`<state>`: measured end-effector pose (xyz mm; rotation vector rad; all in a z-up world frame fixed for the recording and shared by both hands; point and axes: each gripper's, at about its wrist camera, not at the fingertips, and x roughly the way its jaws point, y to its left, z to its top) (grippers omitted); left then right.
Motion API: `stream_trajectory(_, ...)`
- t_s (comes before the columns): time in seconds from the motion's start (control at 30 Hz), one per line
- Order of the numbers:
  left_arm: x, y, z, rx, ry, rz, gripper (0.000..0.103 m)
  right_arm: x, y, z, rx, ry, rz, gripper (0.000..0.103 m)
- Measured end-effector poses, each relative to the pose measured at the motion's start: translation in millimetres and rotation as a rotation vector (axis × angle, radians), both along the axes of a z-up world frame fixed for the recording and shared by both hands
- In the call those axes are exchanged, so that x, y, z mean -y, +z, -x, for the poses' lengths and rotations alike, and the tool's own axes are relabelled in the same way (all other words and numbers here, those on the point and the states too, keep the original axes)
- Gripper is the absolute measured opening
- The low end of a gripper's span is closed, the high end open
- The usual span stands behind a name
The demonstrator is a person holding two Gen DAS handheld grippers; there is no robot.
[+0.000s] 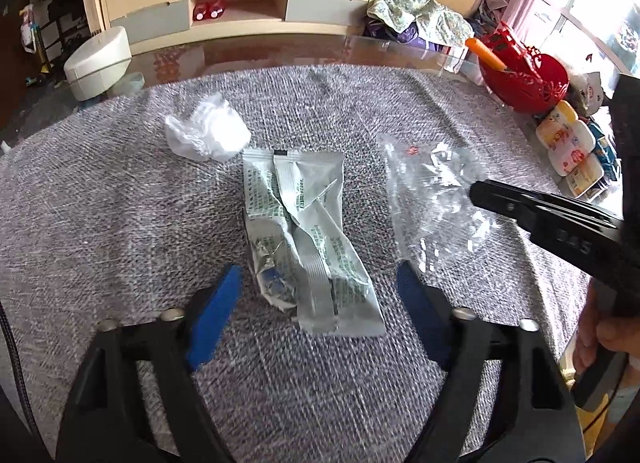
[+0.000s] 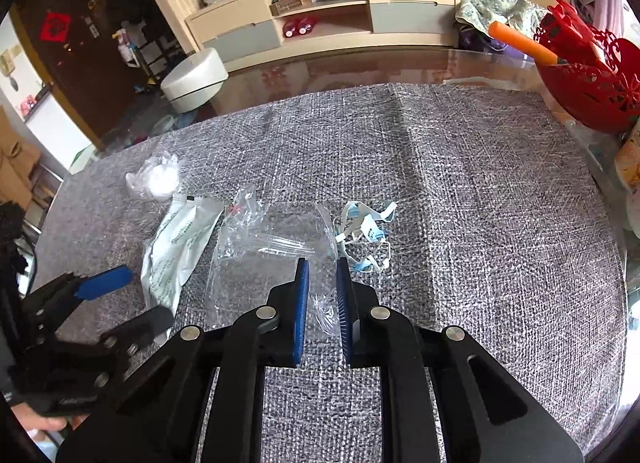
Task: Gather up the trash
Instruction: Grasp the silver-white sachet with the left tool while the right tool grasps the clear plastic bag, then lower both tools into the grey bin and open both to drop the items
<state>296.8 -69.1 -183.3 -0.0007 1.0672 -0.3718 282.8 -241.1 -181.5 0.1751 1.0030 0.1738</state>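
Note:
A crumpled silver-green wrapper (image 1: 304,239) lies on the grey cloth between the blue pads of my open left gripper (image 1: 320,275), untouched; it also shows in the right wrist view (image 2: 176,247). A clear plastic bag (image 1: 432,199) lies to its right. My right gripper (image 2: 323,275) has its jaws nearly closed around that clear bag's (image 2: 264,255) right edge; a thin gap still shows between the pads. A white crumpled plastic wad (image 1: 208,131) lies at the back left, also visible in the right wrist view (image 2: 154,179). A torn blue face mask (image 2: 368,235) lies right of the bag.
A grey woven cloth (image 2: 480,203) covers the glass table. A red basket (image 2: 588,79) with an orange stick (image 2: 524,43) stands at the right back edge. Small bottles (image 1: 568,143) line the right edge. A white round stool (image 1: 98,63) and a cabinet stand beyond the table.

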Motion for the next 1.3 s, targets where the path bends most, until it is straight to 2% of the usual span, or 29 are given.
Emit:
stream_trajectory(0.07, 2, -3, -2, -0.001, -0.003, 0.006, 0.056, 2, -2, 2, -0.004, 0.0, -0.005, 0.015)
stream_trajectory(0.1, 3, -3, -1, 0.01, -0.008, 0.005, 0.042, 2, -3, 2, -0.005, -0.001, -0.009, 0.015)
stream_trajectory(0.13, 5, -3, 0, 0.007, -0.025, 0.016, 0.037, 3, -4, 3, -0.005, -0.002, -0.014, 0.015)
stream_trajectory(0.3, 9, -3, 10, 0.008, -0.048, 0.008, 0.028, 3, -2, 11, 0.0, 0.001, -0.041, 0.014)
stream_trajectory(0.57, -7, 22, 52, 0.045, -0.041, 0.012, 0.026, -7, 21, 50, 0.039, 0.033, -0.038, 0.014)
stream_trajectory(0.9, -28, 60, 139, 0.086, -0.026, 0.043, 0.026, -16, 50, 122, 0.077, 0.05, -0.021, 0.014)
stream_trajectory(1.1, -32, 62, 200, 0.084, -0.033, 0.059, 0.026, -21, 54, 170, 0.084, 0.055, 0.007, 0.014)
stream_trajectory(1.3, -39, 57, 245, 0.078, -0.026, 0.079, 0.026, -30, 49, 213, 0.078, 0.073, 0.021, 0.014)
